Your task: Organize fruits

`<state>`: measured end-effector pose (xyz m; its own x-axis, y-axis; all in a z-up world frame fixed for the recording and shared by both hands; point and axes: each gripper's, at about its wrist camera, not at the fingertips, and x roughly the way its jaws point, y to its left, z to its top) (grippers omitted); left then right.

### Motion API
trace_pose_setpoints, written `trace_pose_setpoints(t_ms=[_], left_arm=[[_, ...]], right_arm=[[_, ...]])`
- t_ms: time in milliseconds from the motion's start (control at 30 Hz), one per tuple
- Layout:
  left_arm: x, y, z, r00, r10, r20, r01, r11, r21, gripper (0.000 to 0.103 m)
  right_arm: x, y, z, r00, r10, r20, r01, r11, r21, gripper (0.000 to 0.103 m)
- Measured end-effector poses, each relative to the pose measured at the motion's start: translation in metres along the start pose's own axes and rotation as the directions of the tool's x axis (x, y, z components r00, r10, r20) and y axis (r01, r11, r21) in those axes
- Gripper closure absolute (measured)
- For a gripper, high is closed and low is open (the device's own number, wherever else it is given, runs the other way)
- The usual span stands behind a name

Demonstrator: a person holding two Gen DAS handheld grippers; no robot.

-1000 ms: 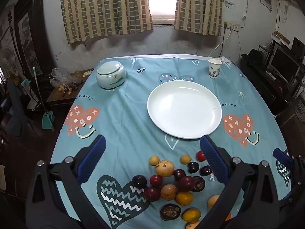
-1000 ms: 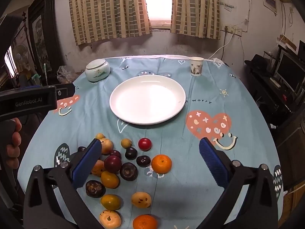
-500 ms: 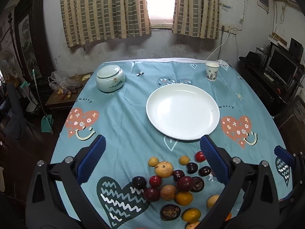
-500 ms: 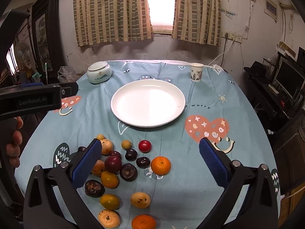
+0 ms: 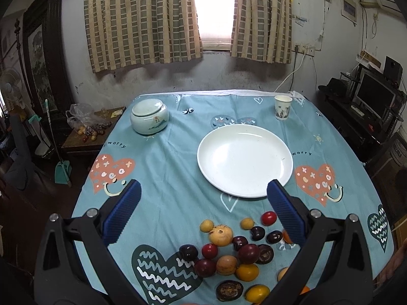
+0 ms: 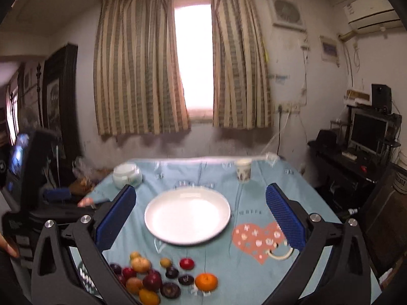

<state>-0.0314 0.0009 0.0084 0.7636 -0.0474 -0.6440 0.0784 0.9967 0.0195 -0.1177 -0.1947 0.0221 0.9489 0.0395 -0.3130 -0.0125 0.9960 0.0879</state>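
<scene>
The left gripper (image 5: 203, 212) hangs above the near part of the table (image 5: 165, 178), its blue-padded jaws spread wide with nothing between them. Below and just ahead of it lies the loose cluster of fruits (image 5: 229, 251) on the blue heart-print tablecloth: a tan round fruit (image 5: 221, 234) near the front of the group, a red cherry-like one (image 5: 269, 218) close beside the right jaw, dark purple plums (image 5: 248, 253) in the middle, and yellow-orange ones (image 5: 247, 272) nearest the camera. Beyond the right jaw sits the white plate (image 5: 244, 160), bare, its near rim partly hidden behind that jaw. Farther off, ahead to the left, stands a pale lidded jar (image 5: 149, 117); ahead to the right, a paper cup (image 5: 282, 107).

The right gripper (image 6: 198, 212) is also wide apart and holds nothing. Its view is blurred. The white plate (image 6: 187, 214) shows between its jaws, and the fruits (image 6: 152, 277) lie below, toward the left jaw, with a tangerine (image 6: 206, 281) at the group's right edge, apart from the plate. The left gripper's body (image 6: 38, 203) appears at the far left of this view. All the fruit lies on the cloth; none is on the plate.
</scene>
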Motion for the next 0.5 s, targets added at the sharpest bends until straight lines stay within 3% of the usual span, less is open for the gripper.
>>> trace_pose_setpoints(t_ms=[100, 267, 500], left_arm=[[0.003, 0.001, -0.001, 1.0, -0.012, -0.017, 0.012, 1.0, -0.006, 0.002], [0.013, 0.003, -0.006, 0.998, -0.006, -0.067, 0.004, 1.0, -0.024, 0.002], [0.018, 0.011, -0.016, 0.996, 0.015, -0.088, -0.018, 0.999, -0.029, 0.002]], right_arm=[[0.009, -0.003, -0.007, 0.997, 0.015, -0.073, -0.013, 1.0, 0.024, 0.001], [0.019, 0.009, -0.021, 0.989, 0.021, -0.144, -0.027, 0.999, -0.035, 0.001], [0.031, 0.008, -0.057, 0.945, 0.077, -0.317, -0.089, 0.996, -0.024, 0.001]])
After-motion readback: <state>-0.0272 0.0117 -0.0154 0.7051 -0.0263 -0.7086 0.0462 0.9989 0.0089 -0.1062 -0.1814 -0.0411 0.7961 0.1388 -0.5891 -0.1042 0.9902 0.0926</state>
